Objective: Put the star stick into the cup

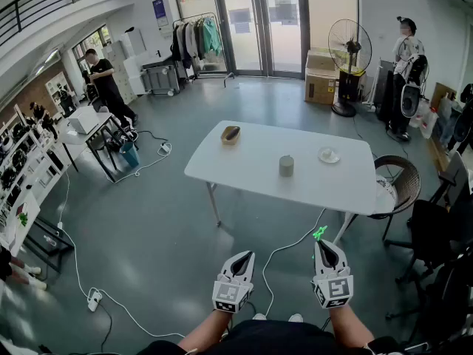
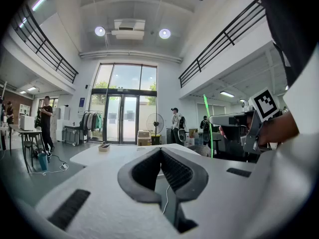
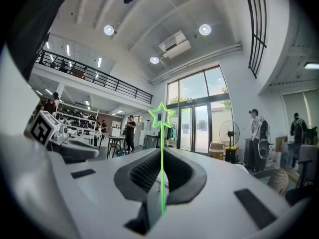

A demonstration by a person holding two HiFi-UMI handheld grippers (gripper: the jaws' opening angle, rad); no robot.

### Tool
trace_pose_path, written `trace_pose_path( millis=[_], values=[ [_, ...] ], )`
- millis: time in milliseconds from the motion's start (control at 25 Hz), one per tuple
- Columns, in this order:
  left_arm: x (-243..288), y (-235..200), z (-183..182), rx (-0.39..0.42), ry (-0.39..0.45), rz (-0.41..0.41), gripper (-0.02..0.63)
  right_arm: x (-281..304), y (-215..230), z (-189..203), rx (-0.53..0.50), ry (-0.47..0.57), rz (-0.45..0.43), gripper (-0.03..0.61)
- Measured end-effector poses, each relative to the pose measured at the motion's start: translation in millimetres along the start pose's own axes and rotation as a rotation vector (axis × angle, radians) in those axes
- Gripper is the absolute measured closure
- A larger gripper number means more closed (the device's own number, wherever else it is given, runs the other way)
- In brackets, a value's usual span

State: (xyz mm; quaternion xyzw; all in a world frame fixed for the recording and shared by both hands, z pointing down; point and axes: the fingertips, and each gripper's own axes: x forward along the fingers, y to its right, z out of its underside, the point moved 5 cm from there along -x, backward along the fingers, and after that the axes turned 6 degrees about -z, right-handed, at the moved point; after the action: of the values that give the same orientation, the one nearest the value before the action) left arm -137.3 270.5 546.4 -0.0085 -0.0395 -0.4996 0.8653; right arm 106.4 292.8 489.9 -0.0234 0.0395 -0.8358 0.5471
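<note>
A grey cup [image 1: 286,166] stands near the middle of the white table [image 1: 244,170], well ahead of both grippers. My right gripper [image 1: 323,245] is shut on the green star stick [image 3: 161,148], whose star tip [image 1: 320,233] pokes out past the jaws and rises upright in the right gripper view. The stick also shows as a green line [image 2: 208,126] at the right of the left gripper view. My left gripper [image 1: 242,257] is shut with nothing in it, beside the right one. Both are held low over the floor, short of the table's near edge.
On the table lie a small tray [image 1: 230,134] at the far left and a glass dish [image 1: 329,154] at the right. A wicker chair [image 1: 397,186] stands at the table's right end. Cables [image 1: 290,246] run across the floor. A fan [image 1: 347,65] and people stand behind.
</note>
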Motion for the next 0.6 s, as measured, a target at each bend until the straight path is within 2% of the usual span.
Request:
trace_pose_path(
  millis=[360,600],
  values=[
    [-8.7,-25.5,-5.2,0.015,0.022,0.016,0.601,19.1,-20.5,1.5,0.032,0.012,0.022,0.560],
    [-11.9,-38.7,-3.7,0.018,0.030,0.019,0.601,24.0,-23.8,-1.6,0.090,0.066,0.070,0.557]
  ],
)
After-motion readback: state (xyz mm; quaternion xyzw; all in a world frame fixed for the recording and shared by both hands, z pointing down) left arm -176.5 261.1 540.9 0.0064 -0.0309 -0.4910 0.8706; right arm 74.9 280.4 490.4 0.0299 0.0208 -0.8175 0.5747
